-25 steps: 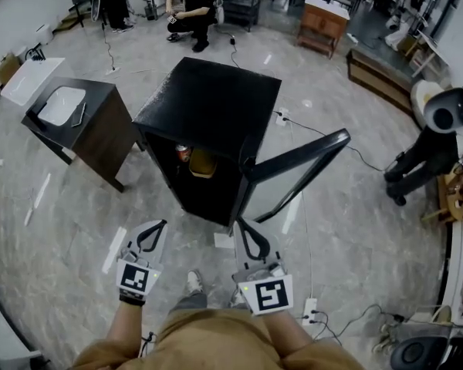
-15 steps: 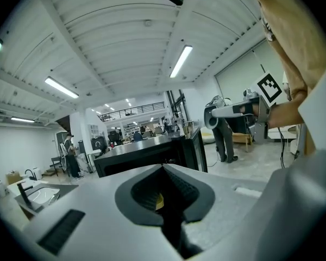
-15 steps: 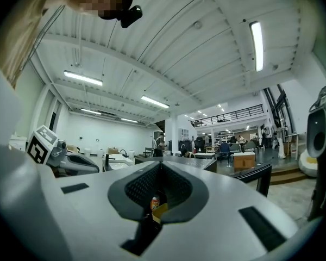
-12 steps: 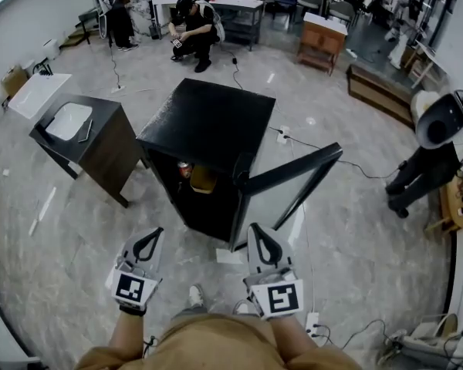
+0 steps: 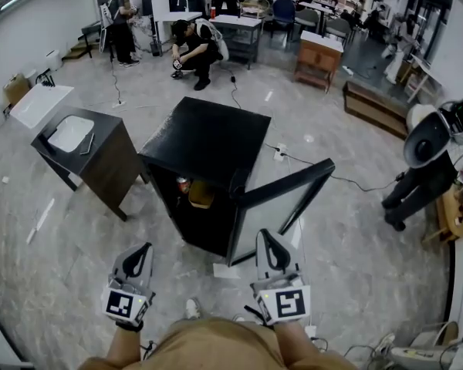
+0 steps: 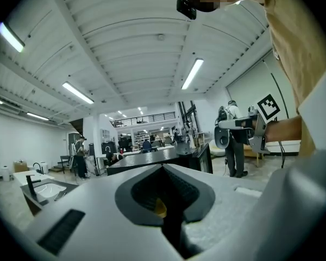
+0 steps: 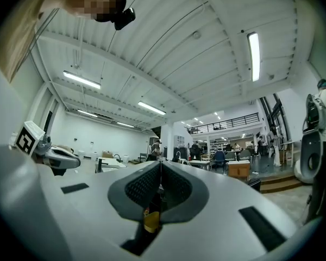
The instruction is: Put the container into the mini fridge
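The black mini fridge (image 5: 208,139) stands on the floor ahead of me with its glass door (image 5: 282,200) swung open to the right. Inside on the upper shelf sits a yellow container (image 5: 201,194) beside a red can (image 5: 184,183). My left gripper (image 5: 143,248) is low at the left, shut and holding nothing. Level with it at the right, just below the door's edge, my right gripper (image 5: 264,236) is also shut and empty. Both are well short of the fridge opening. In the left gripper view the left gripper's (image 6: 163,168) pads meet; the right gripper view shows the right gripper (image 7: 161,162) likewise.
A dark cabinet with a white sink (image 5: 83,141) stands left of the fridge. A cable and power strip (image 5: 280,153) lie on the floor behind it. A person crouches (image 5: 194,41) at the back; a white-headed machine (image 5: 430,139) stands right. A paper scrap (image 5: 224,270) lies between the grippers.
Both grippers have drawn back and down from the fridge, staying shut. The view has pulled away, so the fridge looks smaller and farther. The container rests inside as before.
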{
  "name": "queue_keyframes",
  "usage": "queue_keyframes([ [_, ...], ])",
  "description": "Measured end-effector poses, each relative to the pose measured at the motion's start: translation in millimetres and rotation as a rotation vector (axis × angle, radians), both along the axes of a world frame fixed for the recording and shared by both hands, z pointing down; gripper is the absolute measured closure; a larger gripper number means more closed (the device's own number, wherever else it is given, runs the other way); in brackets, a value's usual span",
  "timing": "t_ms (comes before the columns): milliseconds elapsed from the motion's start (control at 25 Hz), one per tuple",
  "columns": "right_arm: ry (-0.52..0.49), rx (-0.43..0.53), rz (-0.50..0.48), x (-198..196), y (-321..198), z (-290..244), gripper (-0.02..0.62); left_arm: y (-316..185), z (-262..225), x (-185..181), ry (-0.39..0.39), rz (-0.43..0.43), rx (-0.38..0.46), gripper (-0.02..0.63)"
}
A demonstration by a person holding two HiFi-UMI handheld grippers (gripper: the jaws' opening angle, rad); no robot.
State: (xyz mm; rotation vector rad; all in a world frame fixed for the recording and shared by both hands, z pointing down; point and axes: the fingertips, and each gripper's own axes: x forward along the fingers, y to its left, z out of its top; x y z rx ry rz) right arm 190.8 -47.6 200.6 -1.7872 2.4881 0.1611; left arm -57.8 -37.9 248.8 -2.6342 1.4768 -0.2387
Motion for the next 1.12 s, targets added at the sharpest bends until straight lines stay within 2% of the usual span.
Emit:
queue_keyframes([
  [120,-0.001,0.003,-0.002,-1,0,-3,0.594,5,-2,-3,-0.003,0.005,-0.001,0.604],
  [320,0.017,-0.003,-0.02,-4,2,-1,0.594,18,-3,-14,0.089,-0.035,-0.012,0.604],
  [640,0.06,-0.007,-0.051,-23,-6,-1,0.594,19,1,-26,0.159,-0.038,-0.019,0.604],
  [1120,0.053,-0.008,-0.067,-41,-23,1,0.594,8,-2,-38,0.16,-0.051,0.012,0.604],
])
